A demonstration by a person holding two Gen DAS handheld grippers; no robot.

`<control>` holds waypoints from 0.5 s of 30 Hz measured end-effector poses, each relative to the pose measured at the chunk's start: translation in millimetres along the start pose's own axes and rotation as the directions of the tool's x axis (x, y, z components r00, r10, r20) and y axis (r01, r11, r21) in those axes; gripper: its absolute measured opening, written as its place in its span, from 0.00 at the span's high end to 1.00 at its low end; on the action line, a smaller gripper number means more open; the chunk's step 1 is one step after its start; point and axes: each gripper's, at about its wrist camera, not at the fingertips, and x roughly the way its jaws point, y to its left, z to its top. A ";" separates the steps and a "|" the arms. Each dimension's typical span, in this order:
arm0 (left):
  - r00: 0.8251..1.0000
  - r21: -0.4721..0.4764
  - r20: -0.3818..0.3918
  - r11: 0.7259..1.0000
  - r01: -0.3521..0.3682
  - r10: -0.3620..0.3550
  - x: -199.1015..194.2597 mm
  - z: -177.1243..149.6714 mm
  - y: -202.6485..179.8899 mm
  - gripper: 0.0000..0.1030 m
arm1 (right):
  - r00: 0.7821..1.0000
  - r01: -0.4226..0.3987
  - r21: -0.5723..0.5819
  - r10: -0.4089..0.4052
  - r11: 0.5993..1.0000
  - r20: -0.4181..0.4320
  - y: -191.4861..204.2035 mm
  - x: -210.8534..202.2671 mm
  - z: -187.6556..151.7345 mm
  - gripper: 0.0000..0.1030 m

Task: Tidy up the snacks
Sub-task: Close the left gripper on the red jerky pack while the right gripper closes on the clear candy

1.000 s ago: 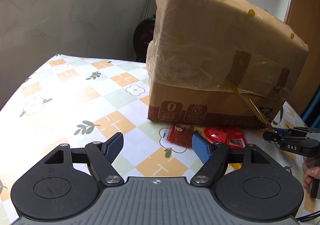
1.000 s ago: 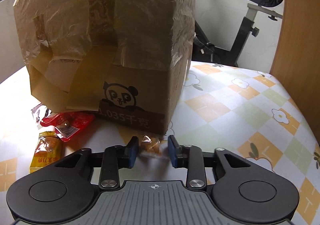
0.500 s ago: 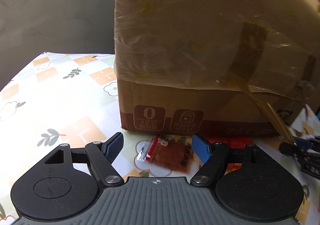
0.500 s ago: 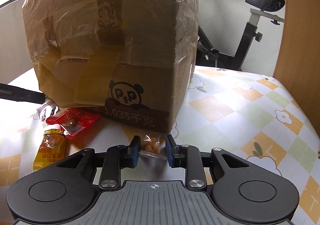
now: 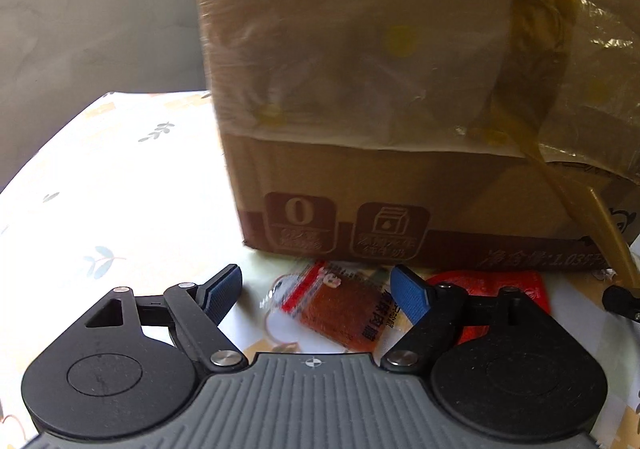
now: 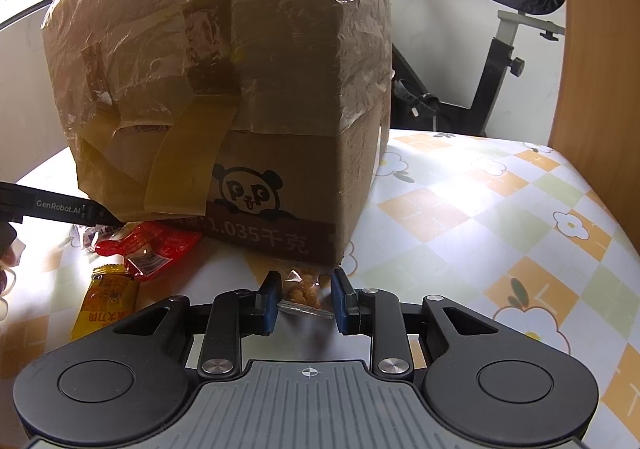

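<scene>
Clear packet (image 6: 303, 291) of golden nuggets; right gripper (image 6: 305, 299) clamps it | left gripper (image 5: 316, 295) opening over brown sachet (image 5: 344, 307)

Left gripper (image 5: 316, 291) nearer the brown snack packet (image 5: 340, 309), jaws opening wider around it.

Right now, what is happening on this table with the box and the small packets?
A person is sorting snack packets lying in front of a taped cardboard box. The right tool is shut on a small clear packet of golden nuggets. The left tool hangs over a brown packet, its jaws opening, not touching it. A red packet and a yellow packet lie on the flowered tablecloth.
</scene>
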 end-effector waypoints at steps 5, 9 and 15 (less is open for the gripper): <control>1.000 0.005 -0.021 1.000 0.003 -0.003 -14.7 -11.8 16.0 0.15 | 1.000 -0.004 0.007 0.004 1.000 0.001 -1.0 1.4 0.9 0.76; 1.000 0.006 -0.025 1.000 -0.001 0.001 -22.6 -21.3 30.4 0.12 | 1.000 -0.006 0.011 0.006 1.000 0.001 -2.4 2.4 1.4 0.76; 0.999 -0.024 -0.029 0.999 -0.022 0.022 -29.6 -30.8 46.1 0.09 | 1.000 -0.007 0.014 0.007 1.000 0.002 -2.1 2.9 1.3 0.76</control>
